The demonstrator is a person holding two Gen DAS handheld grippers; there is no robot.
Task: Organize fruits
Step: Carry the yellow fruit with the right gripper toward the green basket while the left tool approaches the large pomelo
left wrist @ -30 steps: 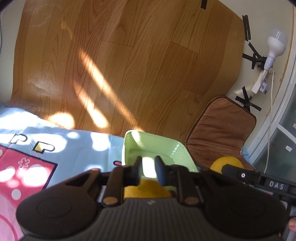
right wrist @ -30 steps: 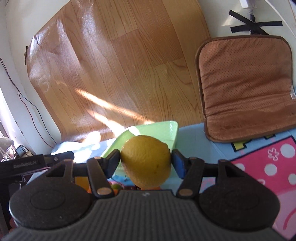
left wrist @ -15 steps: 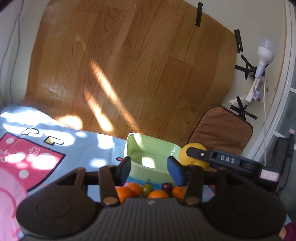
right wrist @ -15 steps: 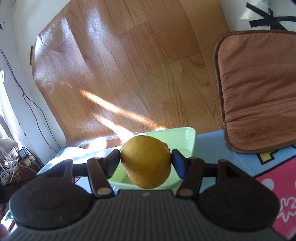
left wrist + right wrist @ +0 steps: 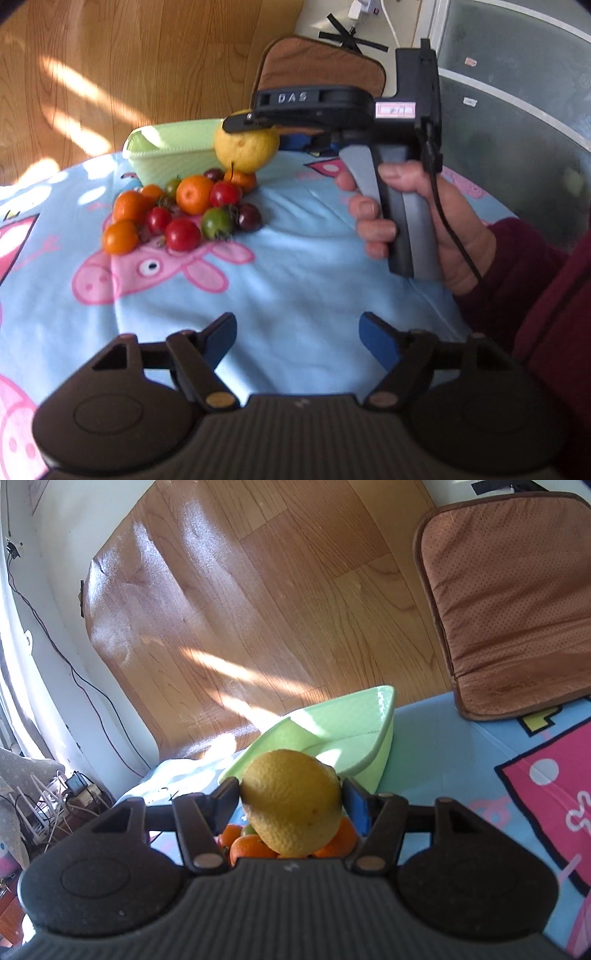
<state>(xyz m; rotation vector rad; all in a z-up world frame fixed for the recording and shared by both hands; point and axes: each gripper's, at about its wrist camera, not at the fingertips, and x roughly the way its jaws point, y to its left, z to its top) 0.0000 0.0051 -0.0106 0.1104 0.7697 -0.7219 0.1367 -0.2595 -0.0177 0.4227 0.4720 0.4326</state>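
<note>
You are holding the right gripper [image 5: 291, 799] clamped on a yellow lemon [image 5: 291, 806], with both pads pressing its sides; in the left wrist view that same lemon [image 5: 246, 146] is hanging under the gripper's black finger, just above the near end of the fruit pile and in front of the green tray [image 5: 173, 149]. Your right hand [image 5: 417, 221] is wrapping the grey handle, with a dark red sleeve [image 5: 535, 295] running off to the right.

Your left gripper [image 5: 297, 338] is spreading its jaws at this moment, and nothing is sitting between the blue pads, only the blue cartoon-print cloth [image 5: 295, 266] below them.

The pile of small fruit [image 5: 181, 210] is lying on that cloth, just beside the tray's near wall: orange citrus, red tomatoes, one green one and a couple of dark purple ones, all touching or nearly so. (In the right wrist view only a few orange ones are peeking out under the lemon.)

The tray [image 5: 354, 723] is standing at the cloth's far edge, and the part of its inside that shows is bare and catching a patch of sunlight. A brown cushion [image 5: 513, 602] is lying on the wooden floor [image 5: 258, 590] beyond the cloth, well apart from the pile.
</note>
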